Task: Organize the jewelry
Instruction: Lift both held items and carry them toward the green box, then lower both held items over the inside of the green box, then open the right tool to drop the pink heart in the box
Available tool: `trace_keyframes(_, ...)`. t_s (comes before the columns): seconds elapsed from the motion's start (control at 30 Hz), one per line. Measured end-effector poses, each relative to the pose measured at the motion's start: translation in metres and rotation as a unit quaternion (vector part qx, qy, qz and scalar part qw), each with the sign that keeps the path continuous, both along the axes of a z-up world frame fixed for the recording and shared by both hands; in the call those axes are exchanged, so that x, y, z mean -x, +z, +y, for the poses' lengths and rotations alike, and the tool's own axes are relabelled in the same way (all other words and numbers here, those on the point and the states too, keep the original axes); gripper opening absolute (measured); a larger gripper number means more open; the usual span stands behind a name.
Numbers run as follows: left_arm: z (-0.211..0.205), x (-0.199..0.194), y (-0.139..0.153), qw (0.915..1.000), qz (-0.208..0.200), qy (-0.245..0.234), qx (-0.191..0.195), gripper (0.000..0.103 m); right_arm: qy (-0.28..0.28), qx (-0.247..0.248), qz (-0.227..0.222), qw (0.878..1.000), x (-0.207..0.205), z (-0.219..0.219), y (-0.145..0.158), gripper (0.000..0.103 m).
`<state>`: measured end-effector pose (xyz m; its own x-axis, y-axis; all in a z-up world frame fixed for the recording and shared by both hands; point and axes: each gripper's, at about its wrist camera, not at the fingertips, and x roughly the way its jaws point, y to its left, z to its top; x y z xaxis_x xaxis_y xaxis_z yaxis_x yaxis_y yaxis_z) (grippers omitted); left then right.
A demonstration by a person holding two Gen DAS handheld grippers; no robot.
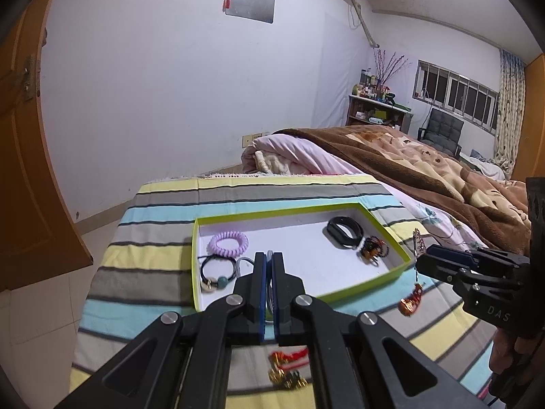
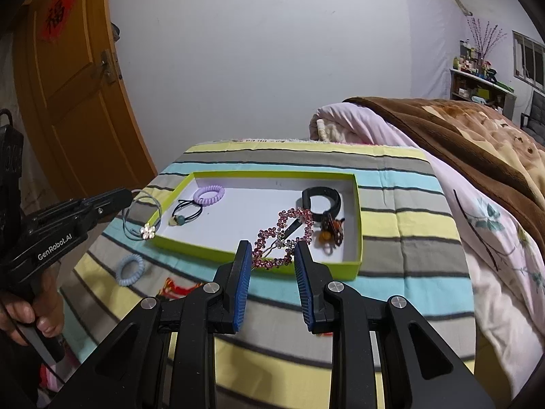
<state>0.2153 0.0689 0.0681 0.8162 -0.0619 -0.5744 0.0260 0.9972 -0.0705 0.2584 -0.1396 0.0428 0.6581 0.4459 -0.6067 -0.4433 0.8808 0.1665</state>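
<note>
Already both claws are loaded. The left claw (image 1: pixel 269 266) has its jaws pressed together on a thin grey hair tie (image 2: pixel 141 216), whose loops and small flower charm hang at the near left rim of the tray in the right wrist view. The right claw (image 2: pixel 272 254) stands about half apart, with the lower end of a pink rhinestone hair clip (image 2: pixel 284 235) between its blue pads; the jaws appear to be clamped on it, since in the left wrist view the clip hangs clear of the bed from that claw, just outside the tray's right corner.

Beyond them lies the green-rimmed tray (image 2: pixel 357 204) on the striped bedspread (image 2: pixel 402 204). Four pieces are already inside: a lilac coil hair tie (image 2: pixel 209 193), a black hair tie with beads (image 2: pixel 185 214), a black band (image 2: pixel 320 201) and a brown-orange hair claw clip (image 2: pixel 330 231).

Left out on the bedspread are a blue coil hair tie (image 2: pixel 130 268) near the tray's left front corner, a red and gold trinket (image 1: pixel 286 369) closer to the person, and an orange-red ornament (image 1: pixel 411 301) to the right, which may hang from the pink clip rather than lie loose.

By this showing the job is roughly half done: two pieces are on their way in, and two or three wait.
</note>
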Motion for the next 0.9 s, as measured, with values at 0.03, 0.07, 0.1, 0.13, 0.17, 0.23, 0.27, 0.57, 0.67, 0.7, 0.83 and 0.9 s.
trace_keyframes(0.03, 0.001, -0.004, -0.001, 1.0000, 0.001, 0.000, -0.001, 0.002, 0.001, 0.001, 0.001, 1.000, -0.005, 0.002, -0.001, 0.026)
trace_keyframes(0.07, 0.002, -0.008, -0.002, 1.0000, 0.002, 0.001, -0.002, 0.002, 0.001, 0.003, 0.003, 1.000, -0.009, 0.003, -0.002, 0.026)
trace_keyframes(0.1, 0.003, -0.013, -0.004, 1.0000, 0.003, 0.001, -0.002, 0.002, 0.001, 0.005, 0.004, 1.000, -0.012, 0.004, -0.004, 0.026)
trace_keyframes(0.13, 0.003, -0.016, -0.004, 1.0000, 0.003, 0.001, -0.002, 0.002, 0.001, 0.006, 0.006, 1.000, -0.017, 0.005, -0.006, 0.026)
trace_keyframes(0.17, 0.004, -0.019, -0.006, 1.0000, 0.005, 0.002, -0.003, 0.002, 0.001, 0.007, 0.009, 1.000, -0.021, 0.006, -0.008, 0.026)
trace_keyframes(0.23, 0.007, -0.026, -0.011, 1.0000, 0.007, 0.004, -0.005, 0.002, 0.000, 0.010, 0.014, 1.000, -0.029, 0.008, -0.012, 0.026)
trace_keyframes(0.27, 0.008, -0.029, -0.012, 0.9999, 0.008, 0.004, -0.005, 0.002, 0.000, 0.011, 0.018, 1.000, -0.033, 0.009, -0.015, 0.026)
trace_keyframes(0.57, 0.023, -0.052, -0.043, 0.9990, 0.038, 0.023, 0.007, 0.002, -0.001, 0.022, 0.056, 0.998, -0.062, 0.018, -0.043, 0.026)
trace_keyframes(0.67, 0.026, -0.057, -0.054, 0.9981, 0.055, 0.027, 0.006, 0.002, -0.002, 0.027, 0.067, 0.997, -0.069, 0.020, -0.052, 0.027)
trace_keyframes(0.7, 0.026, -0.059, -0.058, 0.9979, 0.059, 0.028, 0.006, 0.002, -0.002, 0.027, 0.072, 0.997, -0.071, 0.021, -0.054, 0.027)
trace_keyframes(0.83, 0.027, -0.064, -0.070, 0.9968, 0.075, 0.026, 0.008, 0.002, -0.001, 0.032, 0.086, 0.996, -0.077, 0.022, -0.061, 0.027)
trace_keyframes(0.9, 0.028, -0.066, -0.074, 0.9963, 0.081, 0.026, 0.009, 0.002, 0.000, 0.036, 0.087, 0.996, -0.078, 0.023, -0.062, 0.027)
